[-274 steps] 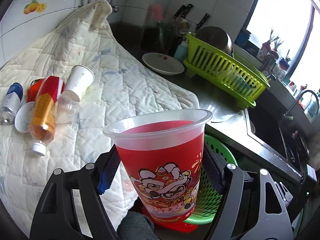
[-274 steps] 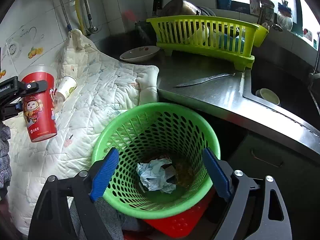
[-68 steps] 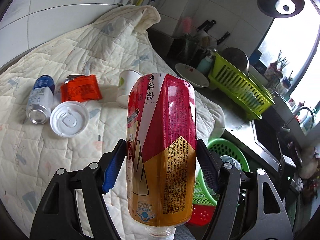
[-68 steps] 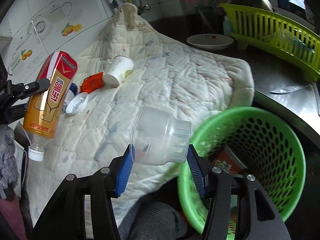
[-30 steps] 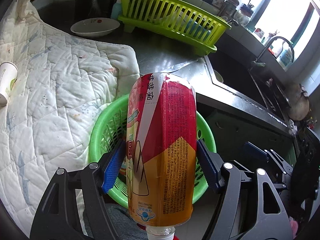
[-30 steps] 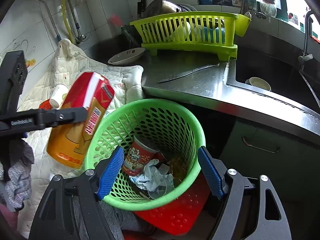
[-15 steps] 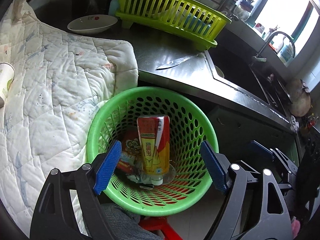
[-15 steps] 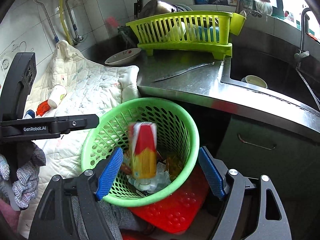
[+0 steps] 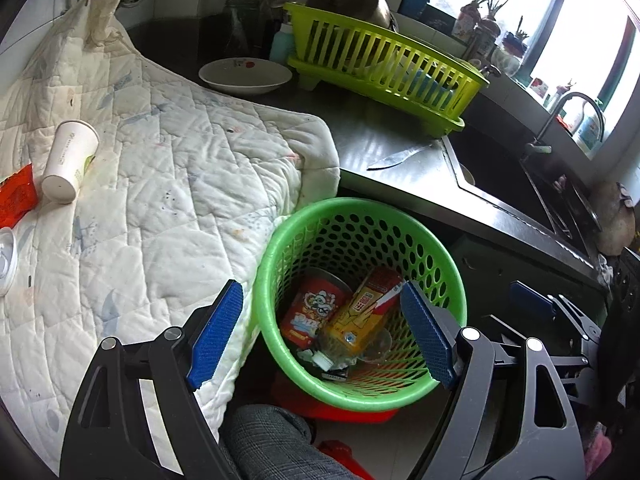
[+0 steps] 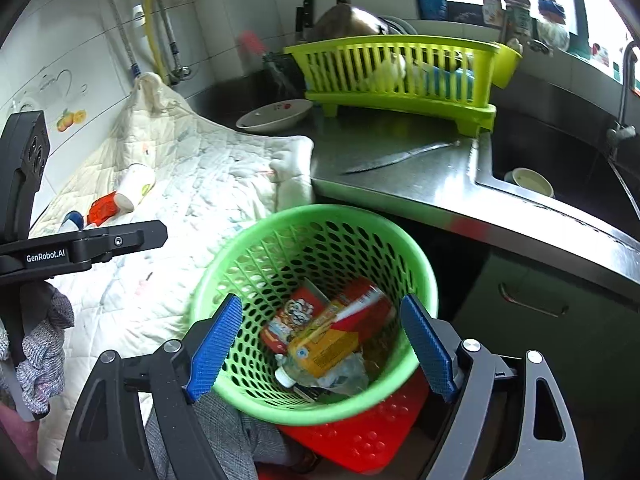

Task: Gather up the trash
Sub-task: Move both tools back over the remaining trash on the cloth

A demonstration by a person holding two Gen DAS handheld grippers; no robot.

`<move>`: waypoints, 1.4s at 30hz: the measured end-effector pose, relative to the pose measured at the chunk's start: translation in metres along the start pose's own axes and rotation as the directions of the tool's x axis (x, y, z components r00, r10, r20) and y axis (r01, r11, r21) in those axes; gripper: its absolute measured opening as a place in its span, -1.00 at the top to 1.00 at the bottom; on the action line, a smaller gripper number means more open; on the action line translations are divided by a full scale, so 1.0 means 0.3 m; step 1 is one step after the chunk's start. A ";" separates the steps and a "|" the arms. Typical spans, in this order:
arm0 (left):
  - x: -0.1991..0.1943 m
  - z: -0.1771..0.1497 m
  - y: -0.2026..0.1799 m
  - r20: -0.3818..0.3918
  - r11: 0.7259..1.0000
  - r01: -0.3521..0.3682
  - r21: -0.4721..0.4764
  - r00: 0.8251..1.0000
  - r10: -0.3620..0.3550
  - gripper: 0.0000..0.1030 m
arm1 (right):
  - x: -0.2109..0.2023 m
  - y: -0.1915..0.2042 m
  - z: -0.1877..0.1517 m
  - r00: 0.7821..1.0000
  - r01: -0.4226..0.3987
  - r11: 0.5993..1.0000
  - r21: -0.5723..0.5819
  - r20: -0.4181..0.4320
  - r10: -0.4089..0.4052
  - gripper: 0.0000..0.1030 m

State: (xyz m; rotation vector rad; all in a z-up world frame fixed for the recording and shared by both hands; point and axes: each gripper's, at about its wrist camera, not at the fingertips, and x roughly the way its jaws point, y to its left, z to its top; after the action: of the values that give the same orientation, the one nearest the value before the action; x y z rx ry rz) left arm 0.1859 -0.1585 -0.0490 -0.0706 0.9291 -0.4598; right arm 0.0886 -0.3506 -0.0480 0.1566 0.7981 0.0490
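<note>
Below, the red-and-yellow bottle lies tilted inside the green basket, at lower centre of the frame, between and beyond the spread, empty left gripper fingers. The right gripper is likewise spread, holding nothing, above the same basket.

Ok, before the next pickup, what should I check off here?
1. Left hand-held gripper empty and open: ok.
2. Right hand-held gripper empty and open: ok.
3. Bottle fully inside the green basket, nothing over the rim: ok.
4. Trash left on the quilt: not ok; paper cup, red wrapper, white lid and blue can remain.
5. Paper cup lying on its side, graspable: ok.
6. Whether the cup holds liquid: cannot tell.
</note>
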 end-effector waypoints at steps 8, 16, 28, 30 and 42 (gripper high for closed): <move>-0.084 -0.011 0.119 0.044 0.996 -0.077 -0.054 0.996 0.079 -0.56 | 0.029 0.099 0.038 0.999 -0.043 0.998 -0.044 -0.004 0.043 -0.61; -0.175 -0.027 0.297 0.078 0.972 -0.184 -0.145 0.977 0.197 -0.55 | 0.087 0.236 0.086 0.994 -0.112 0.989 -0.094 -0.021 0.110 -0.62; -0.335 -0.026 0.630 0.098 0.892 -0.326 -0.314 0.923 0.371 -0.56 | 0.190 0.446 0.139 0.977 -0.211 0.965 -0.159 -0.076 0.201 -0.62; -0.364 -0.015 0.689 0.100 0.873 -0.353 -0.337 0.909 0.406 -0.55 | 0.205 0.484 0.151 0.974 -0.223 0.959 -0.176 -0.084 0.211 -0.62; -0.468 0.027 1.019 0.069 0.772 -0.446 -0.454 0.846 0.529 -0.61 | 0.327 0.692 0.255 0.957 -0.282 0.932 -0.226 -0.131 0.258 -0.63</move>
State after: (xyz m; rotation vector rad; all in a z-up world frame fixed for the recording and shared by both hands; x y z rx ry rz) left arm 0.2281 0.1735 -0.0154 -0.2568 0.8015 0.2459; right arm 0.2150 -0.1447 -0.0321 0.0306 0.8589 0.4176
